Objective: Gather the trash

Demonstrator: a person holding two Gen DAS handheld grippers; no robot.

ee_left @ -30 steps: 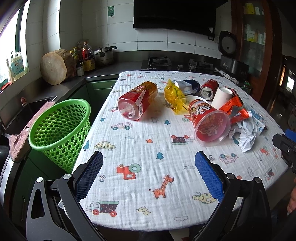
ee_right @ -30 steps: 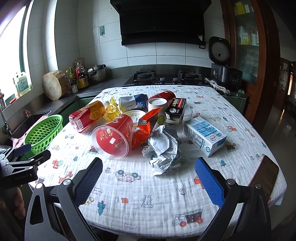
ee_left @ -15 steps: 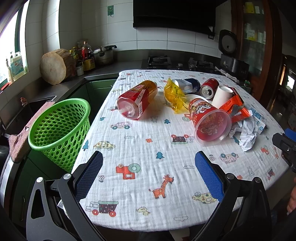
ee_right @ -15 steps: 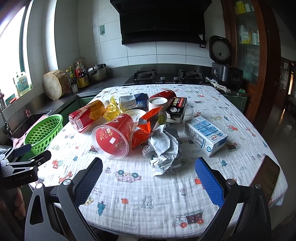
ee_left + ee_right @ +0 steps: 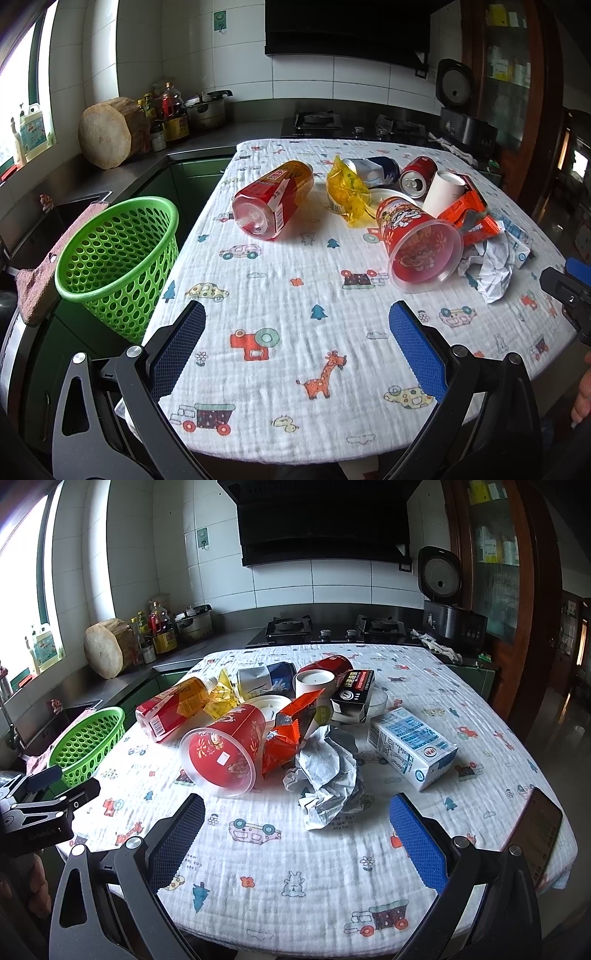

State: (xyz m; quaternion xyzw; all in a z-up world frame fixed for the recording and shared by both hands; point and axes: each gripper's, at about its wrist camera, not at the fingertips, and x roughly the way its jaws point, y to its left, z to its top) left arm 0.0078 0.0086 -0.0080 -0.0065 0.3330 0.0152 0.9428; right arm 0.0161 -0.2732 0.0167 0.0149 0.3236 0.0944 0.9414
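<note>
Landmark: green basket (image 5: 118, 258), off the table's left edge; holds no trash yet
Bottle (image 5: 273, 201): on its side, nearest the basket; light, slick label; grip across mid-body
Red cup (image 5: 221, 751): beyond the bottle, mouth toward camera; thin, crushable; pinch the rim gently
Crumpled paper (image 5: 327, 775): farther from the basket; soft, compressible
Milk carton (image 5: 412, 747): farthest from the basket; probably empty
Left gripper (image 5: 295, 347): jaws spread, empty
Right gripper (image 5: 295, 830): jaws spread, empty
</note>
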